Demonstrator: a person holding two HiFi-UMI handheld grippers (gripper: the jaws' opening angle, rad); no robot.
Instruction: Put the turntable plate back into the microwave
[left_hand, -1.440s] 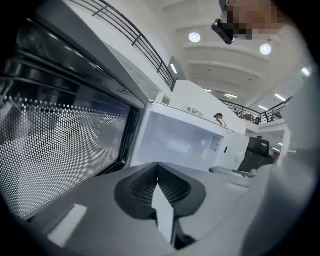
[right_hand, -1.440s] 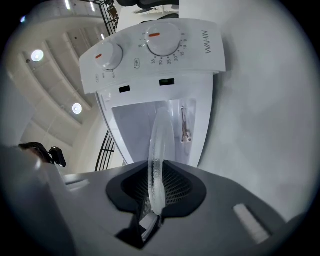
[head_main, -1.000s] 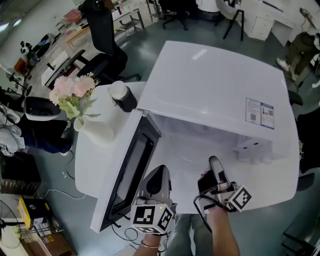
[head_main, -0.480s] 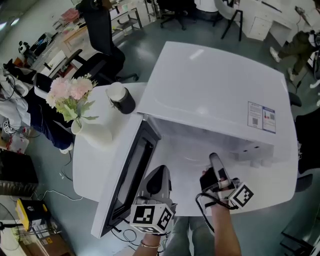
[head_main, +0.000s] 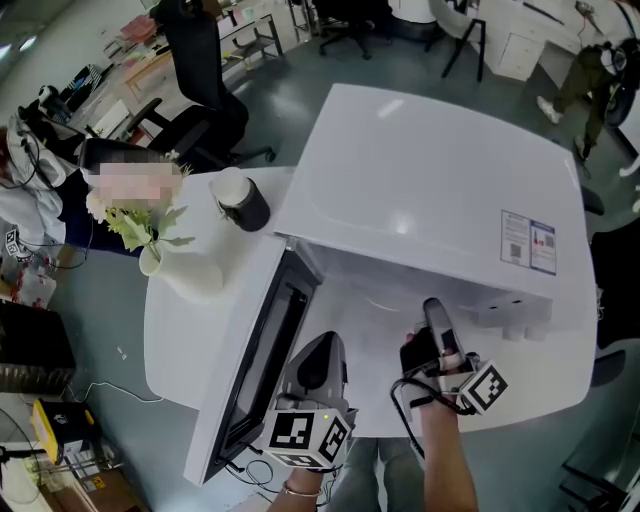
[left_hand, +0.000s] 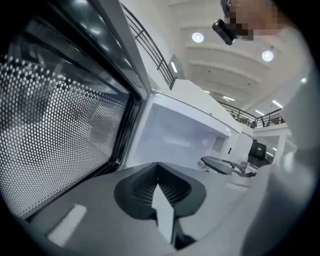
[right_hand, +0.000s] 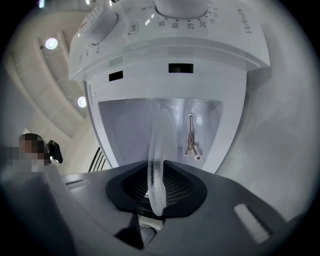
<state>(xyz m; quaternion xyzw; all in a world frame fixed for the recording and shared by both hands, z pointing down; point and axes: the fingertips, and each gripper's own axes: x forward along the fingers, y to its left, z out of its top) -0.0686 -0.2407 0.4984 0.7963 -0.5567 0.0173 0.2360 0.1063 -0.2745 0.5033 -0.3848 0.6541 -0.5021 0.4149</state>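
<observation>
The white microwave (head_main: 430, 170) stands with its door (head_main: 262, 340) swung open to the left. My right gripper (head_main: 434, 312) is at the mouth of the cavity, shut on the rim of the clear glass turntable plate (right_hand: 161, 140). In the right gripper view the plate shows edge-on, reaching into the cavity. The roller ring (right_hand: 192, 142) lies on the cavity floor beyond it. My left gripper (head_main: 322, 352) is shut and empty, just in front of the open door, whose perforated window (left_hand: 55, 125) fills the left of the left gripper view.
The microwave sits on a white table (head_main: 170, 340). A white vase of flowers (head_main: 185, 265) and a dark jar with a white lid (head_main: 240, 197) stand to the left of the door. The control panel's dials (right_hand: 100, 22) show above the cavity.
My right gripper has edged a little further toward the cavity with the plate. The left gripper has stayed where it was.
</observation>
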